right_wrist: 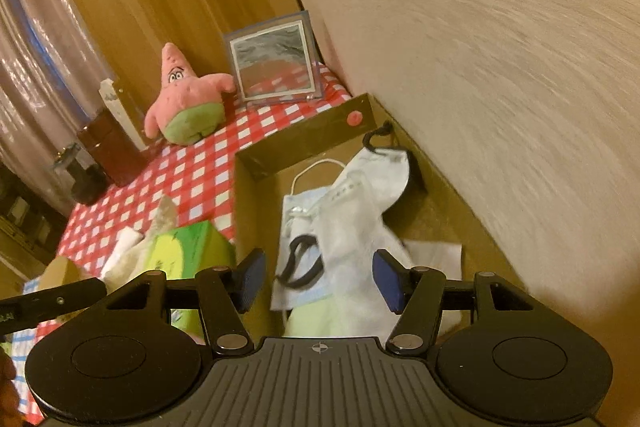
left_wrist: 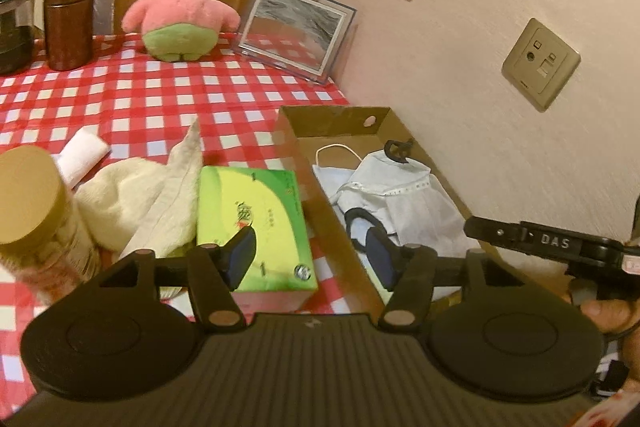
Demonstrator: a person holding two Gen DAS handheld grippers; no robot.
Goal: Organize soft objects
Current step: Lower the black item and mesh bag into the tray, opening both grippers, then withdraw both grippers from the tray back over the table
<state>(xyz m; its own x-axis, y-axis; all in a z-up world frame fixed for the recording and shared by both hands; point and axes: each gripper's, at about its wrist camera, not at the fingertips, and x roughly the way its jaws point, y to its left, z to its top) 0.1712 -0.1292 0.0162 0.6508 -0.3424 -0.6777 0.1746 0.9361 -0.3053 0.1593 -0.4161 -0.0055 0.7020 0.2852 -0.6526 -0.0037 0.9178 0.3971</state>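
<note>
An open cardboard box [left_wrist: 332,119] [right_wrist: 304,139] stands against the wall and holds pale face masks [left_wrist: 400,195] [right_wrist: 352,195] with black and white ear loops. To its left are a green tissue box [left_wrist: 256,215] [right_wrist: 188,247], a crumpled cream towel [left_wrist: 132,199] and a white rolled cloth [left_wrist: 84,151]. A pink star plush [left_wrist: 180,15] [right_wrist: 188,99] sits at the table's back. My left gripper [left_wrist: 312,255] is open above the box's left wall, one finger over the tissue box. My right gripper [right_wrist: 320,277] is open over the masks, its pads clear of them.
A red-checked cloth [left_wrist: 120,99] covers the table. A gold-lidded jar [left_wrist: 28,195] stands near left, with a brown canister [left_wrist: 70,15] and a dark jar at the back left. A picture frame [left_wrist: 294,29] [right_wrist: 274,67] leans at the corner. The wall with sockets [left_wrist: 540,63] runs close on the right.
</note>
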